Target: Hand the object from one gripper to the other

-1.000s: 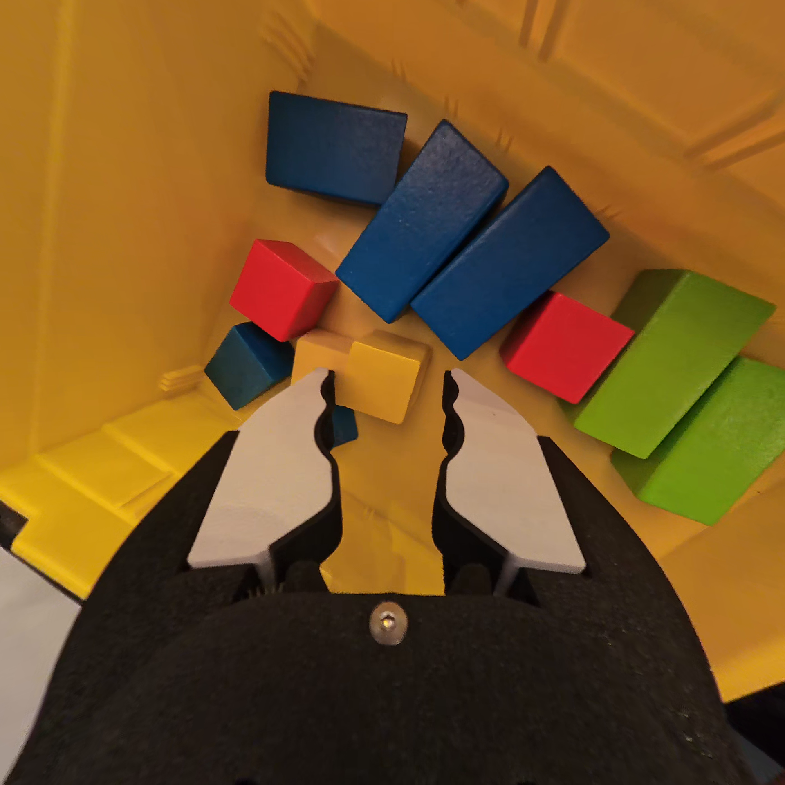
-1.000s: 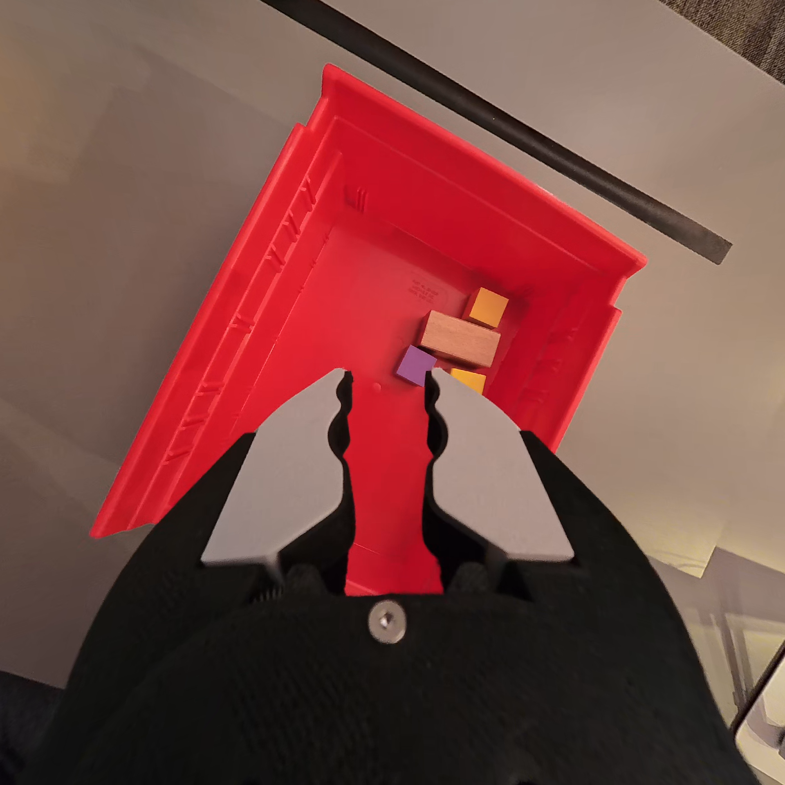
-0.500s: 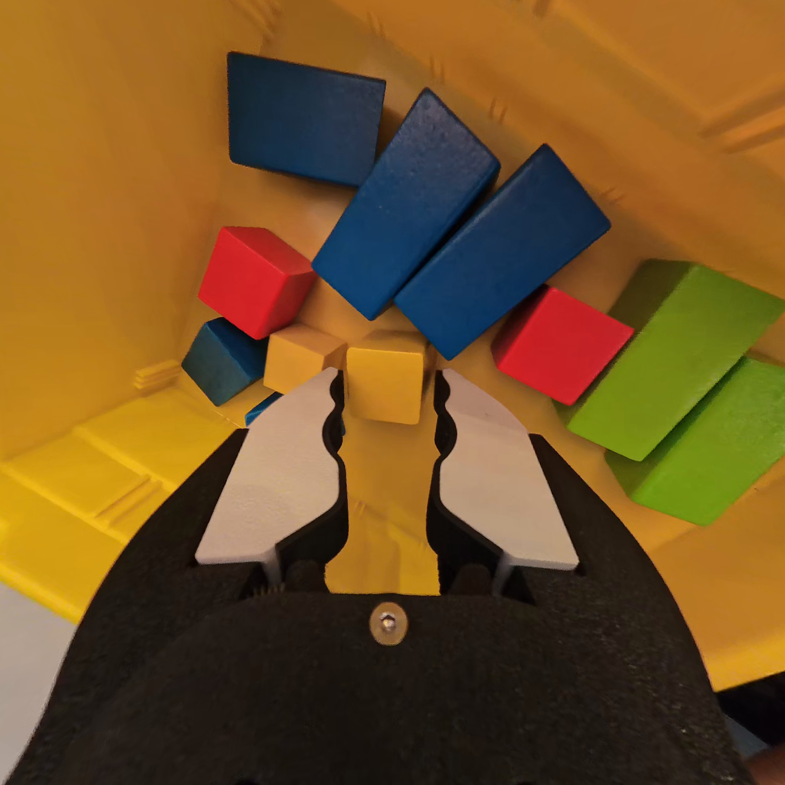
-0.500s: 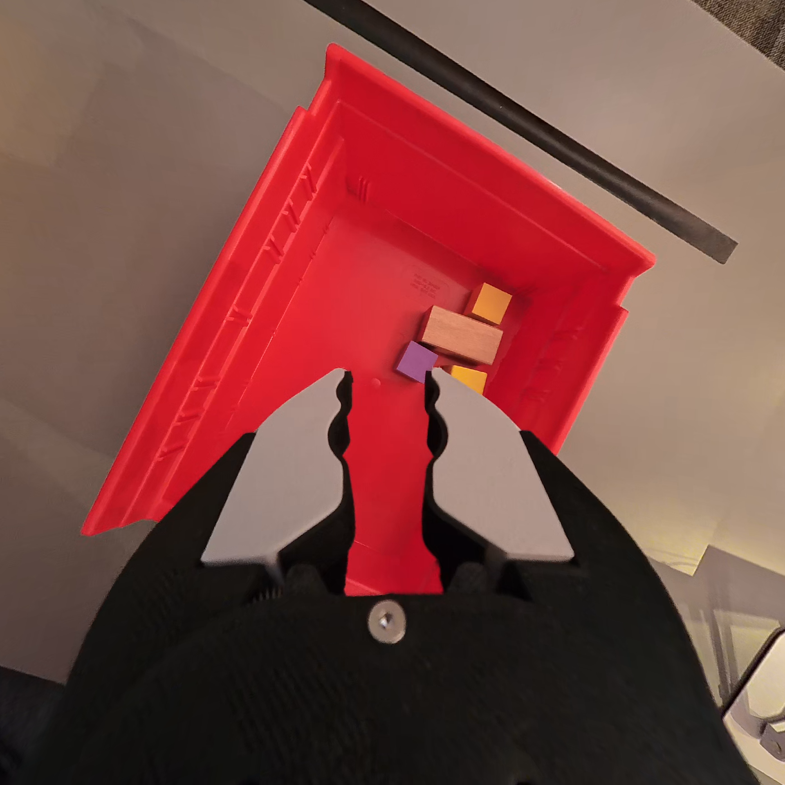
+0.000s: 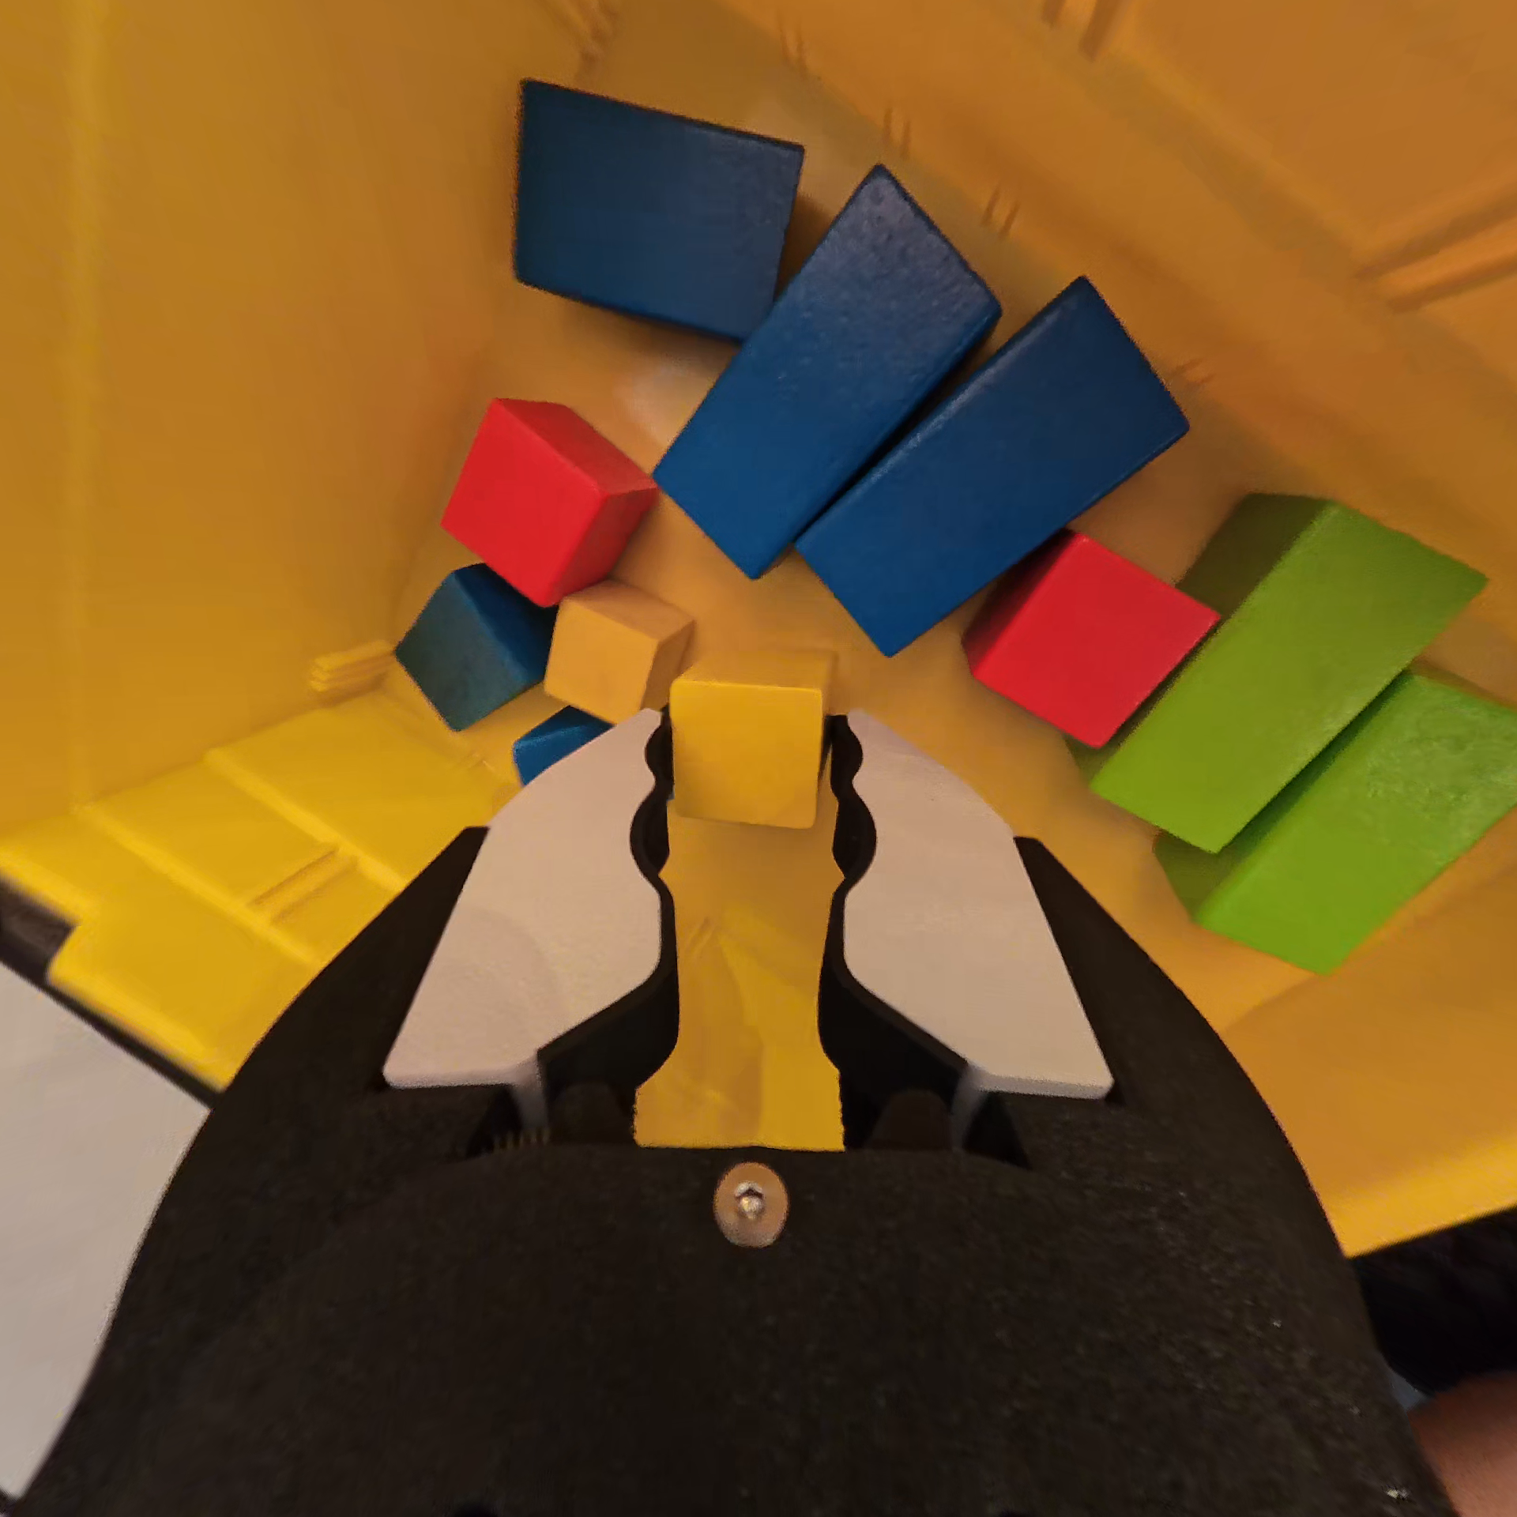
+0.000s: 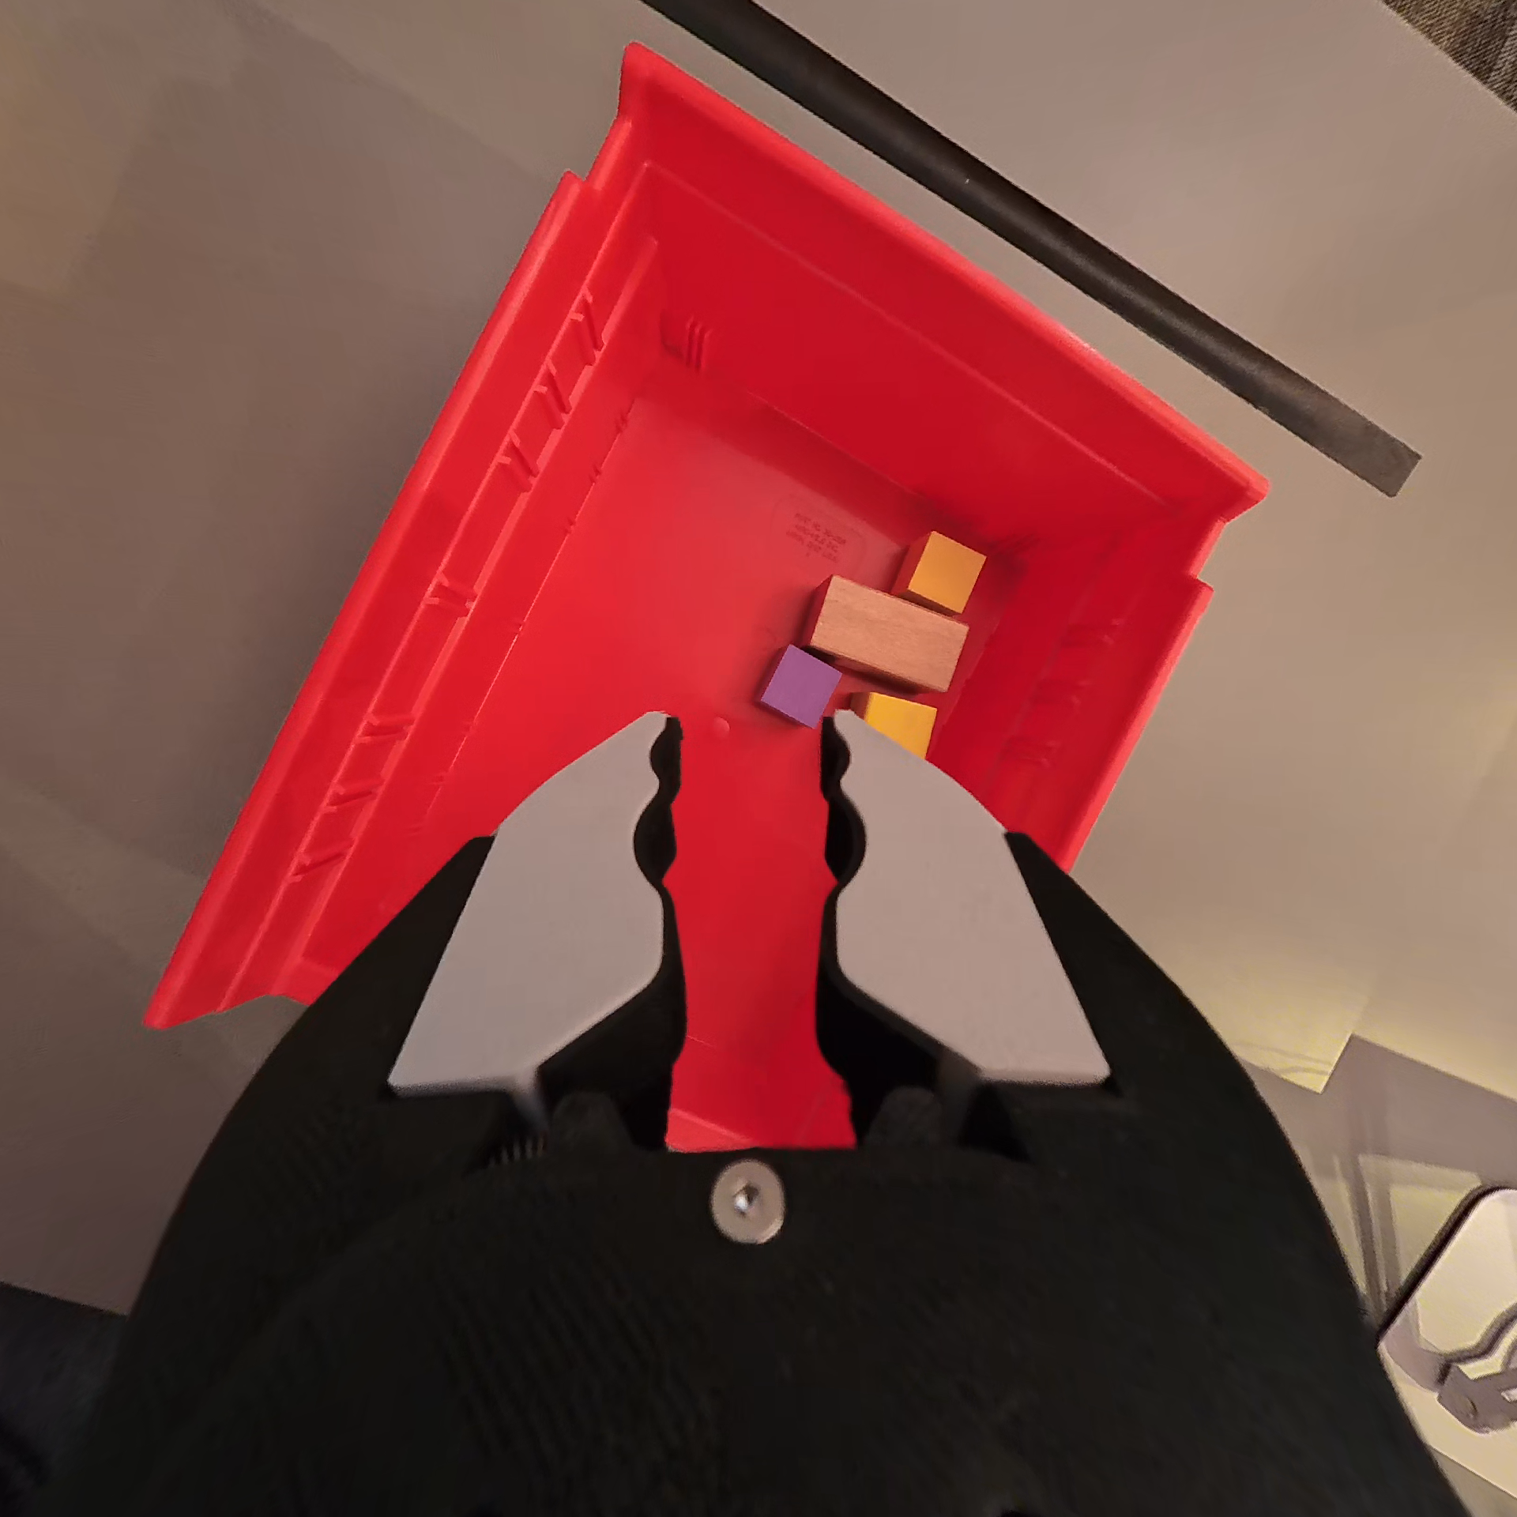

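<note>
My left gripper (image 5: 749, 726) is inside a yellow bin (image 5: 246, 328), shut on a small yellow cube (image 5: 743, 755) that sits between its fingertips, just above the bin floor. My right gripper (image 6: 749, 726) is open and empty, hovering above a red bin (image 6: 575, 657) on a grey table. Neither gripper shows in the other's view.
The yellow bin also holds three large blue blocks (image 5: 829, 369), two red cubes (image 5: 546, 497), two green blocks (image 5: 1289, 681), a second yellow cube (image 5: 616, 648) and small blue cubes (image 5: 472, 644). The red bin holds a wooden block (image 6: 891, 632), a purple cube (image 6: 800, 685) and two orange cubes (image 6: 944, 570). A black strip (image 6: 1067, 246) crosses the table.
My left gripper moved forward around the yellow cube and closed on it. My right gripper stayed open, drifting only slightly over the red bin.
</note>
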`<state>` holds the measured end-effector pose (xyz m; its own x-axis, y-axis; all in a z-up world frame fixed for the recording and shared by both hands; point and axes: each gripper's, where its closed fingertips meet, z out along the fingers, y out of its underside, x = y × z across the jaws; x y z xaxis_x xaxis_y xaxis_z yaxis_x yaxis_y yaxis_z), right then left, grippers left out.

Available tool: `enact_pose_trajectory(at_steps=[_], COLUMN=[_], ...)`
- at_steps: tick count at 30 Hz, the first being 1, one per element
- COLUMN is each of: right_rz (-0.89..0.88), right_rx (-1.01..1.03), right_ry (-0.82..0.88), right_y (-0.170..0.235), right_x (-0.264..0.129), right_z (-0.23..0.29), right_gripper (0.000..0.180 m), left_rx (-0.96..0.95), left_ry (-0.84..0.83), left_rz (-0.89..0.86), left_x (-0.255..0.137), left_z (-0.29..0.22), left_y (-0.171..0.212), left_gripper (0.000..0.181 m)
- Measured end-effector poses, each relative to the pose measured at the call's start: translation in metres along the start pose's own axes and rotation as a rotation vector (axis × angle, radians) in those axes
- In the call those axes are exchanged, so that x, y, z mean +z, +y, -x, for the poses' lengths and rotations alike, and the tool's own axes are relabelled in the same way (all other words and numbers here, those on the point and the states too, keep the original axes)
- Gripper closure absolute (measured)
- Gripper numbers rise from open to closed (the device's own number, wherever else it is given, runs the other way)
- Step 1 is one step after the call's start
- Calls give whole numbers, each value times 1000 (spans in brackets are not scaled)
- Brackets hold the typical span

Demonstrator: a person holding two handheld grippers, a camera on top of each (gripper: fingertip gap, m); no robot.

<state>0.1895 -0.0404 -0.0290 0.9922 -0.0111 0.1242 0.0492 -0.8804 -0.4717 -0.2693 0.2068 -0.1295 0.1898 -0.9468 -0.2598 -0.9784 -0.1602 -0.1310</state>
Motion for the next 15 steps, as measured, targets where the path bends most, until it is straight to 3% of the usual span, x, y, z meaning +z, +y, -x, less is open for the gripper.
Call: enact_pose_trajectory(at_steps=[4, 7, 11, 13, 15], right_rz=[-44, -171, -591, -845, -1066], right_rx=[-5, -28, -221, -423, -597], right_ry=[43, 102, 72, 49, 38], right_y=[-8, -29, -93, -118, -129], right_x=[-12, -38, -92, -120, -143], right_z=[0, 7, 62, 107, 154], right_gripper=[146, 149, 147, 126, 119], left_rx=[-49, -75, -26, -36, -62], left_ry=[-93, -105, 114, 310, 556], left_rz=[-134, -392, -844, -1001, -1116], left_x=[-45, -97, -175, -209, -239], left_z=[13, 9, -39, -70, -100], left_y=[-11, -43, -108, -131, -148], left_gripper=[144, 144, 144, 144, 145])
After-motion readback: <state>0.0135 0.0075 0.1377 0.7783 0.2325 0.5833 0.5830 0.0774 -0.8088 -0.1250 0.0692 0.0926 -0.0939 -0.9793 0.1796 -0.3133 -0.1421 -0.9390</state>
